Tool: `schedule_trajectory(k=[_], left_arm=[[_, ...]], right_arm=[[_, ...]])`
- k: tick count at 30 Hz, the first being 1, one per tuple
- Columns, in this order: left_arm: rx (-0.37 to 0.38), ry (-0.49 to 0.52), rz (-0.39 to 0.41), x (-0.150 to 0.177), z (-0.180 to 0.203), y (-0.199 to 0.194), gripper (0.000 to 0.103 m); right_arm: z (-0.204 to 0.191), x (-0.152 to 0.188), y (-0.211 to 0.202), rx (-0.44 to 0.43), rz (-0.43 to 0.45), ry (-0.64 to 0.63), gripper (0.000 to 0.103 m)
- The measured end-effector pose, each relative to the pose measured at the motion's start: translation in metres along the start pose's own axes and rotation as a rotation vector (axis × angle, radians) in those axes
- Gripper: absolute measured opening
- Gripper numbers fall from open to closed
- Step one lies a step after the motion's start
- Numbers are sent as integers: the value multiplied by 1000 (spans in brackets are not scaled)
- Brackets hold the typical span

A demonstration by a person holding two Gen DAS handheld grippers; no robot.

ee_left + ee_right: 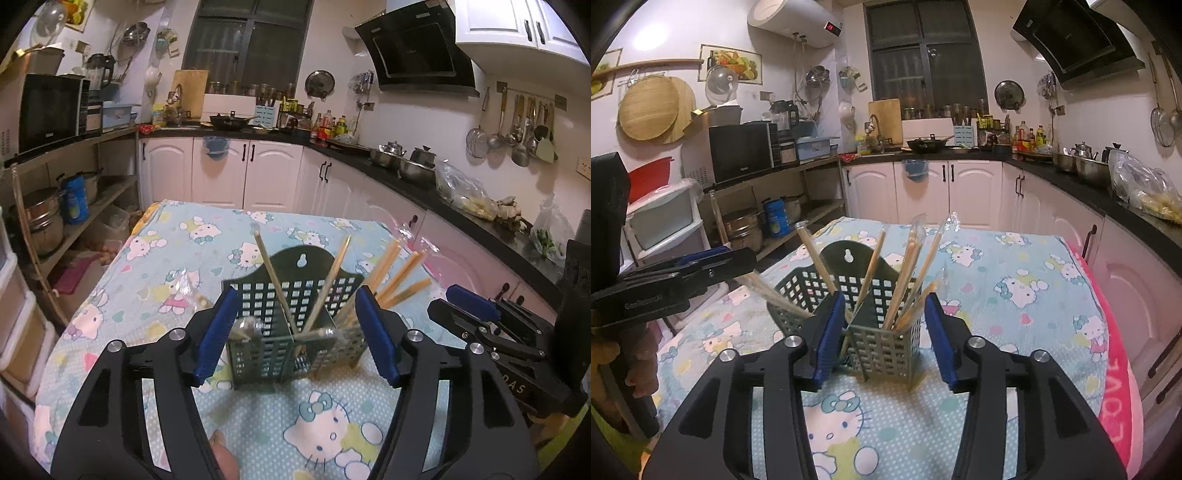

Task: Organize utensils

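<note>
1. Left wrist view, far left: cloth-covered table (122, 295) with one wrapped pair of chopsticks (186, 291) lying flat on it, just left of the holder and apart from it.
2. Left gripper (295, 332): jaws spread, nothing clamped. Blue pads (216, 334) sit either side of the holder's near end without pressing on it.
3. Centre: dark green perforated utensil holder (295, 295) stands upright on the table, split by a divider. Single sticks lean in the left compartment, a bundle of wrapped chopsticks (391, 277) fans out of the right one.
4. Right: right gripper (884, 336) also released, jaws apart, empty. It frames the holder's right compartment, pads clear of the mesh.
5. Step, my read: both hands look to have just let go after a drop into the holder. Most sticks are sorted.
6. Next, my read: left gripper swings to the stray wrapped pair, comes in low and flat, pinches mid-length, tips it upright and feeds it into a compartment. Slippery wrapper is the risk. Right side can steady the holder.
</note>
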State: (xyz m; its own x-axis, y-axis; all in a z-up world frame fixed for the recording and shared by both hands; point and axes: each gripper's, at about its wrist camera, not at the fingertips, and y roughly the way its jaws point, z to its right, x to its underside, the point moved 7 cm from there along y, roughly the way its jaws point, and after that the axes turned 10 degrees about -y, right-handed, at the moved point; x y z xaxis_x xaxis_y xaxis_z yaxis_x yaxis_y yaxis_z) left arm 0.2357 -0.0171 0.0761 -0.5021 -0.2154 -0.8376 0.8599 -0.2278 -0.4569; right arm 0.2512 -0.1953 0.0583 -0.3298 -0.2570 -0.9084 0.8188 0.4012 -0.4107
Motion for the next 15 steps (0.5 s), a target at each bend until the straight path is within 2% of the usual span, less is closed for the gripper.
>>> schedule_trajectory(k=[2, 15], left_arm=[[1, 1, -4, 3, -2, -4, 64], [11, -4, -26, 31, -13, -29, 91]], right_arm=[[-3, 3, -4, -3, -1, 0, 47], [-17, 23, -23, -9, -13, 25, 72]])
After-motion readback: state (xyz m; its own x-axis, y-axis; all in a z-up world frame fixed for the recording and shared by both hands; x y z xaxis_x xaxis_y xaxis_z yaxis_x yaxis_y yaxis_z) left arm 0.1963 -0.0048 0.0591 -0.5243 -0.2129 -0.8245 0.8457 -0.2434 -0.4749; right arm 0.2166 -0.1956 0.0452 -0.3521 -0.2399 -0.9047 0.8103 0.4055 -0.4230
